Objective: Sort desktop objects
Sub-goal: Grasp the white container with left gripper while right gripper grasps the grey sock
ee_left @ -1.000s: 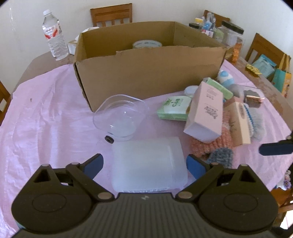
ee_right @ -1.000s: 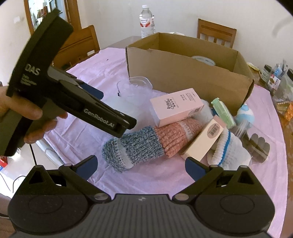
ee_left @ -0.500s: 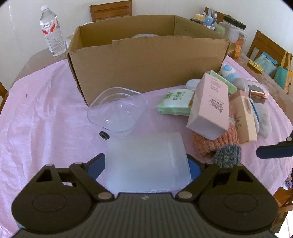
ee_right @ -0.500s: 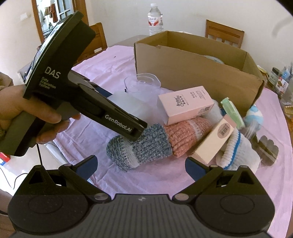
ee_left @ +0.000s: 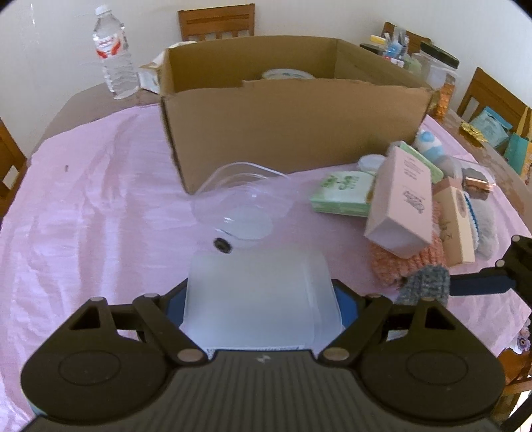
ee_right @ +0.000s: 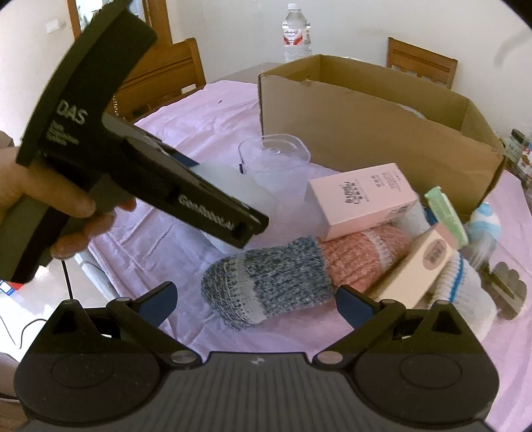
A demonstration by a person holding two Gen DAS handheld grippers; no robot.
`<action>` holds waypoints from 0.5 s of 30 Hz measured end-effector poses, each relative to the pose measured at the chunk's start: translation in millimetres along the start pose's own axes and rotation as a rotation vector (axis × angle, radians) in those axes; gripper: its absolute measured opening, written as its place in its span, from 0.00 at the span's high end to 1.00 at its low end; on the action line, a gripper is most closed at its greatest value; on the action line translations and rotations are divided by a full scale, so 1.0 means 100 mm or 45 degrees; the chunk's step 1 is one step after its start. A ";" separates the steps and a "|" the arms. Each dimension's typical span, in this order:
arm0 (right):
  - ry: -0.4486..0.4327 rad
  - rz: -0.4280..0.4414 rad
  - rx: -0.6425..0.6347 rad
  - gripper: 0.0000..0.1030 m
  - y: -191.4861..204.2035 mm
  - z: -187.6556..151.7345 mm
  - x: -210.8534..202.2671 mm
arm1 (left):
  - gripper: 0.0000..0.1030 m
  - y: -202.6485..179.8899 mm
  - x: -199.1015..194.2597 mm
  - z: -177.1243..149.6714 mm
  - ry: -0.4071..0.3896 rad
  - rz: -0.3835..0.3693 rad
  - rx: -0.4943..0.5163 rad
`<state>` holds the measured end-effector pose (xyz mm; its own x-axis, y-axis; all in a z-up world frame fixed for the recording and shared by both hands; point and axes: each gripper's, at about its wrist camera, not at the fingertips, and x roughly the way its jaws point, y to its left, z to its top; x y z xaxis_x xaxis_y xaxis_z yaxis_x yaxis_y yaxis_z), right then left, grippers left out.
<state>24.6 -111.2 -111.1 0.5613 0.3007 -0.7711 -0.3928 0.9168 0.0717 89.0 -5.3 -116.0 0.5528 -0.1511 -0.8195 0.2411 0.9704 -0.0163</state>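
**Left gripper closed on the frosted box, right gripper wide over the socks**

I read "DAS" in white on the black housing of the left gripper [ee_right: 199, 186], and "GenRobot.AI" along its finger; the smaller lines under "DAS" were too blurred for me to make out. The pink carton [ee_right: 360, 199] carried dark printed script I could not read. The water bottle [ee_right: 297, 31] had a red-and-white label, its lettering too small to tell.

From the right wrist view, my left hand [ee_right: 50, 212] wrapped the handle from the left, the tool tilted downward toward the table. Its blue pads pressed both sides of the frosted plastic box [ee_left: 262, 299], clamped on it just in front of the clear container [ee_left: 244, 209]. The right gripper [ee_right: 256, 302] stood spread apart, holding nothing, its pads flanking the blue-grey sock [ee_right: 266, 282] from above. That sock lay on the pink tablecloth [ee_left: 99, 212], touching the salmon sock [ee_right: 362, 256], near the cardboard box [ee_left: 292, 133].
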 end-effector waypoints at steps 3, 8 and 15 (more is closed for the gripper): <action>0.011 0.006 -0.020 0.00 0.06 0.03 0.06 | 0.18 0.06 -0.03 -0.01 -0.006 0.005 -0.012; -0.006 0.046 -0.072 0.00 0.16 0.11 0.09 | 0.18 0.14 -0.04 -0.03 -0.002 0.016 -0.025; 0.029 0.006 -0.096 0.00 0.16 0.17 0.26 | 0.18 0.24 -0.04 -0.06 0.009 0.021 -0.023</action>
<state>45.6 -84.4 -118.8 0.5432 0.2982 -0.7849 -0.4493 0.8929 0.0283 87.5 19.8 -116.7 0.5511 -0.1339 -0.8236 0.2173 0.9760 -0.0133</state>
